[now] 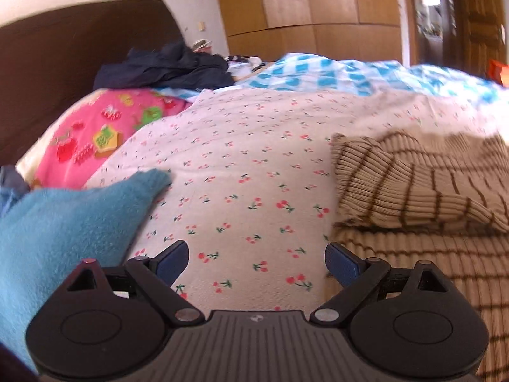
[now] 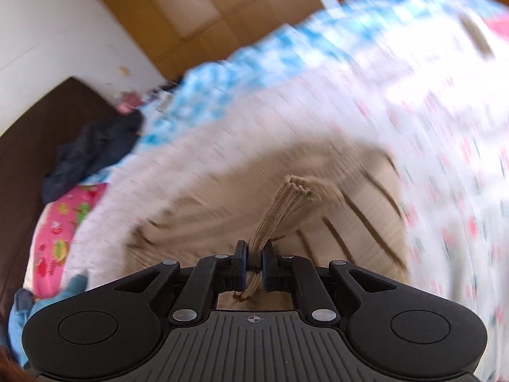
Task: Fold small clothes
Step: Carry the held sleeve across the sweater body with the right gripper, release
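Observation:
A beige ribbed knit garment with brown stripes (image 1: 413, 191) lies on the cherry-print bedsheet (image 1: 241, 165), at the right of the left wrist view, one part folded over the rest. My left gripper (image 1: 257, 259) hovers open over the sheet just left of the garment, with nothing between its fingers. In the right wrist view, which is blurred, my right gripper (image 2: 254, 256) is shut on an edge of the beige knit garment (image 2: 280, 203), and the pinched fabric rises in a bunched strip above the rest of the garment spread below.
A teal fleece cloth (image 1: 63, 222) lies at the left by my left gripper. A pink patterned pillow (image 1: 105, 133), dark clothes (image 1: 165, 70) and a blue checked blanket (image 1: 318, 73) lie farther back. A brown headboard (image 1: 47, 79) and wooden wardrobes (image 1: 302, 9) stand behind.

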### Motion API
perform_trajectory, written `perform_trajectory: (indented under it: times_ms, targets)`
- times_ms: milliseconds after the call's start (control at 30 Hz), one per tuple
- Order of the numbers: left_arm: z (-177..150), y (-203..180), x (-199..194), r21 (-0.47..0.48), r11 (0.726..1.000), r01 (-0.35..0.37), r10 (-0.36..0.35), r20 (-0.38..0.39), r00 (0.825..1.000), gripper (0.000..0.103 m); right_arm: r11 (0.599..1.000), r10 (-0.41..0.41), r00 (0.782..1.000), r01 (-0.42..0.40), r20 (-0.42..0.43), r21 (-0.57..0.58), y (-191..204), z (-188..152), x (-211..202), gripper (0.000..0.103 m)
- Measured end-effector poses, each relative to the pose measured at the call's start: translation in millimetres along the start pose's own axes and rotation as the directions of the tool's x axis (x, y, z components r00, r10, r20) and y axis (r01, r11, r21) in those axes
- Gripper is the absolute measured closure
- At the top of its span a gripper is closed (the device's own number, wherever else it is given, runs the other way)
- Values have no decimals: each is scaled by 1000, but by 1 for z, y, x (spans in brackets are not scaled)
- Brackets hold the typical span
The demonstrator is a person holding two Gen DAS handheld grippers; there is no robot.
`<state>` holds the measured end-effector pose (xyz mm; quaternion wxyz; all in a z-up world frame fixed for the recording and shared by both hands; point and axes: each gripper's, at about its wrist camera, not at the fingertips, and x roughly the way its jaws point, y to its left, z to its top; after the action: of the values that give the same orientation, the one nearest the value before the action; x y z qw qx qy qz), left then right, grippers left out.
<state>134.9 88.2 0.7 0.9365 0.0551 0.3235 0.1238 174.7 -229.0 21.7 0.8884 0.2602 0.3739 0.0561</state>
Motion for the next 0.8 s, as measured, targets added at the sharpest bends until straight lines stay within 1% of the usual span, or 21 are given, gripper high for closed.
perform_trajectory:
  times_ms: [33,67,167,267,300,367,400,433,467,500,567,600,667,700,733,767,800]
  targets:
    - [2,-5,-2,19,1000,-2,2,-2,1000,6,999,7,1000,-7,-17,41,-15,-9,4,92]
    - [3,-11,-5,36,999,1,0,-3,1000,6,997,32,999,-31,-15,71,-25,-16,5,91]
    - [11,-29,-11,91,996,5,-5,-3,1000,6,983,118,993,-121,33,138,-41,-19,-1,88]
    - [23,-49,-18,142,990,6,-10,23,1000,6,973,159,986,-166,55,160,-51,-15,-2,85]
    - [26,-56,-20,161,987,4,-10,37,999,6,971,164,985,-171,56,164,-54,-12,-2,81]
    - [34,-70,-24,202,979,0,-12,63,998,6,967,182,981,-191,66,169,-61,-9,-3,81]
    - [38,-77,-25,219,976,-3,-13,73,997,6,967,188,980,-196,65,162,-64,-7,-2,81]
    - [42,-83,-25,230,973,-3,-16,79,997,6,969,181,981,-189,62,159,-65,-5,-2,87]
    - [45,-88,-25,232,973,0,-20,84,996,6,970,179,982,-187,63,158,-64,-2,-2,90]
    - [48,-91,-25,226,974,6,-26,88,996,6,967,193,978,-203,77,152,-62,0,-5,94]
    - [54,-95,-22,206,978,22,-42,94,995,6,963,231,965,-245,127,110,-54,5,-16,95]
    - [56,-98,-20,200,979,25,-46,98,994,6,964,237,959,-252,153,87,-50,8,-21,95]
    - [56,-105,-10,196,980,26,-47,101,994,6,969,225,958,-239,176,63,-48,13,-22,95]
    - [55,-109,-3,201,979,28,-46,84,995,6,975,204,964,-217,173,57,-49,13,-19,95]
    - [52,-114,6,213,976,32,-44,51,998,6,984,163,974,-172,160,40,-52,12,-13,95]
    - [48,-118,16,228,973,33,-36,8,999,6,995,97,987,-101,129,21,-54,9,-4,95]
    - [44,-120,23,236,971,32,-29,-20,999,5,999,44,996,-45,74,23,-59,5,6,95]
